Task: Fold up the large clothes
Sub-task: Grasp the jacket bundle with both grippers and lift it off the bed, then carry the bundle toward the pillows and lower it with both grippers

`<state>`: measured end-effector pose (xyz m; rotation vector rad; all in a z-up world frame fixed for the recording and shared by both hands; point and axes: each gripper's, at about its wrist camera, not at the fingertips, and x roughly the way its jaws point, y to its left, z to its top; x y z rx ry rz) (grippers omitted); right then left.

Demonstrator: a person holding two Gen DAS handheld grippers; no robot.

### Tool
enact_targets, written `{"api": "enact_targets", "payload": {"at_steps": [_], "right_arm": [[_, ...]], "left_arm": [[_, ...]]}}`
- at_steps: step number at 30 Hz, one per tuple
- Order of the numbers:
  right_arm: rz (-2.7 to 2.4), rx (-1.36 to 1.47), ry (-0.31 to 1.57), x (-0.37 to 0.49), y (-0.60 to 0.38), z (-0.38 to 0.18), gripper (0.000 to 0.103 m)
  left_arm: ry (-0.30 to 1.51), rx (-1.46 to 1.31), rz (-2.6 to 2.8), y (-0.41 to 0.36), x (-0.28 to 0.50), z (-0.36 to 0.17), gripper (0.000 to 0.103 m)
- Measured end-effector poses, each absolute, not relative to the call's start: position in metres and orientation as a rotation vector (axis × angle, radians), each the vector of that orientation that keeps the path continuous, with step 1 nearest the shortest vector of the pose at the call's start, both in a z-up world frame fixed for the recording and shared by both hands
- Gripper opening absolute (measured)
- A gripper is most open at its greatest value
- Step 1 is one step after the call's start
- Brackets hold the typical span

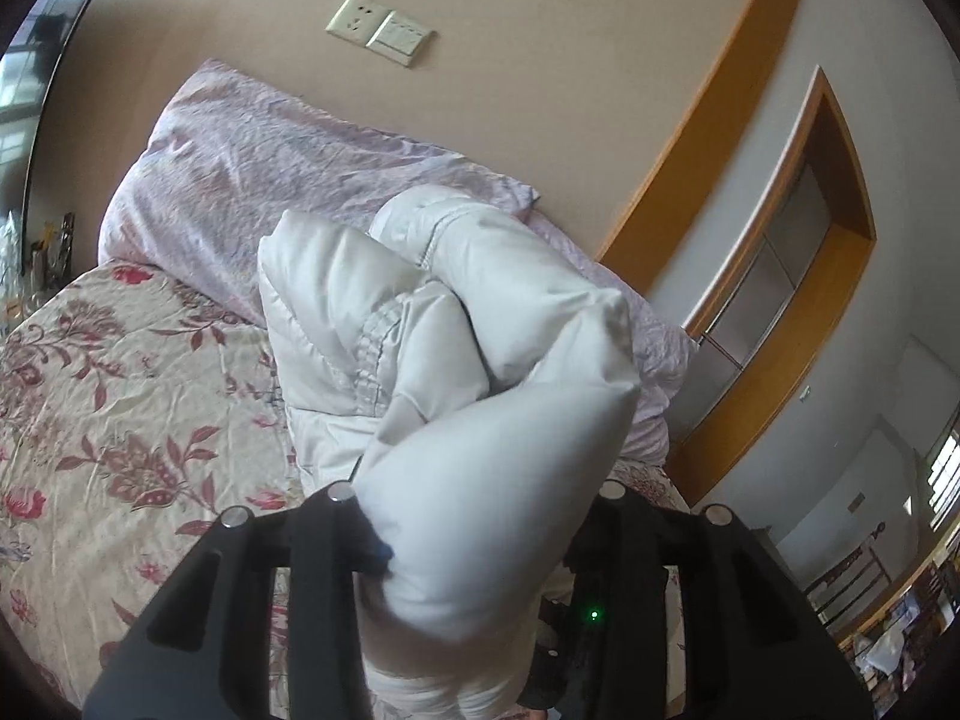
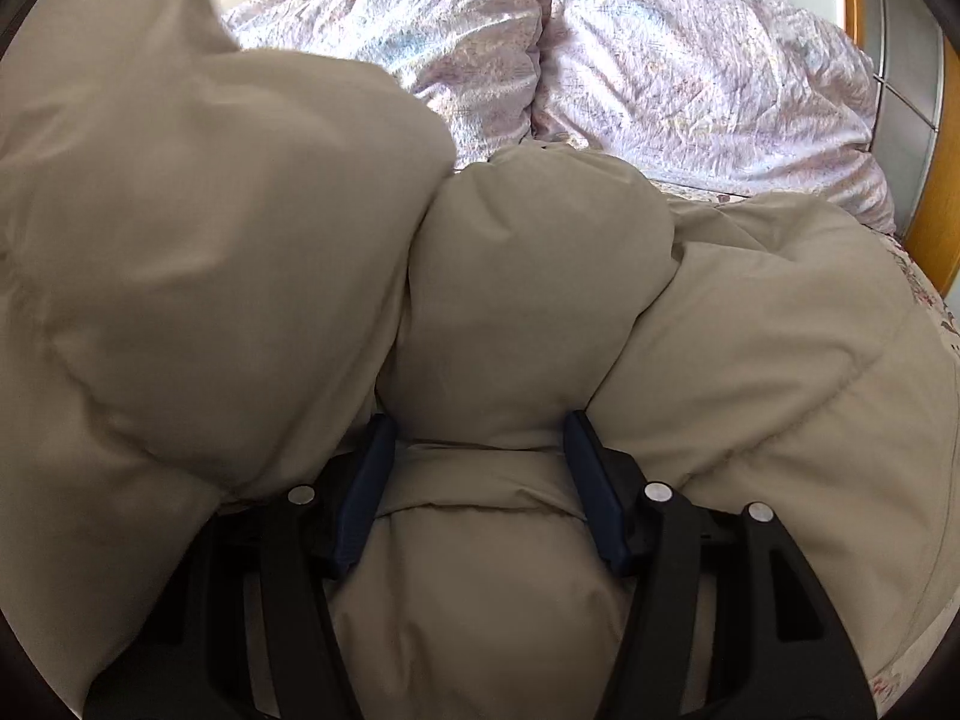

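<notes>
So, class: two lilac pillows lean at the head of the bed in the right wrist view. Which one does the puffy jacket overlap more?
The left pillow: a lifted fold of the puffy jacket hides its left corner, while the right pillow shows almost whole.

One jacket [image 2: 528,276], two pillows [image 2: 690,78].

A bedroom in a home is shown. A bed [image 1: 108,396] covered with a floral sheet is seen, and lilac crumpled pillows [image 1: 252,180] are propped along its head edge against a beige wall [image 1: 540,90]. A socket and switch plate [image 1: 379,30] is mounted on that wall above the pillows. Wooden trim [image 1: 720,114] and a wood-framed recess [image 1: 798,228] are set to the right, and cluttered shelves [image 1: 900,612] are glimpsed in the far corner.
</notes>
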<state>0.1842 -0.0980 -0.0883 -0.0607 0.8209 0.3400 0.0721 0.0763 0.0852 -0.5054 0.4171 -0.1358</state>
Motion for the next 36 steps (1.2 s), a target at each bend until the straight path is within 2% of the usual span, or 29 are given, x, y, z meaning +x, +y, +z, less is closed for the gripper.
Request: {"api": "enact_targets", "payload": {"at_steps": [8, 16, 22, 36], "right_arm": [[0.406, -0.034, 0.770, 0.156, -0.147, -0.071, 0.060], [0.310, -0.036, 0.649, 0.118, -0.213, -0.061, 0.060], [0.273, 0.032, 0.677, 0.120, -0.248, -0.075, 0.060], [0.309, 0.150, 0.592, 0.099, -0.267, -0.093, 0.060]], "left_arm": [[0.418, -0.394, -0.199, 0.016, 0.084, 0.104, 0.040], [0.457, -0.298, -0.313, -0.044, 0.097, 0.101, 0.043], [0.516, -0.266, -0.390, -0.085, 0.114, 0.089, 0.044], [0.721, -0.238, -0.536, -0.164, 0.164, 0.044, 0.047]]}}
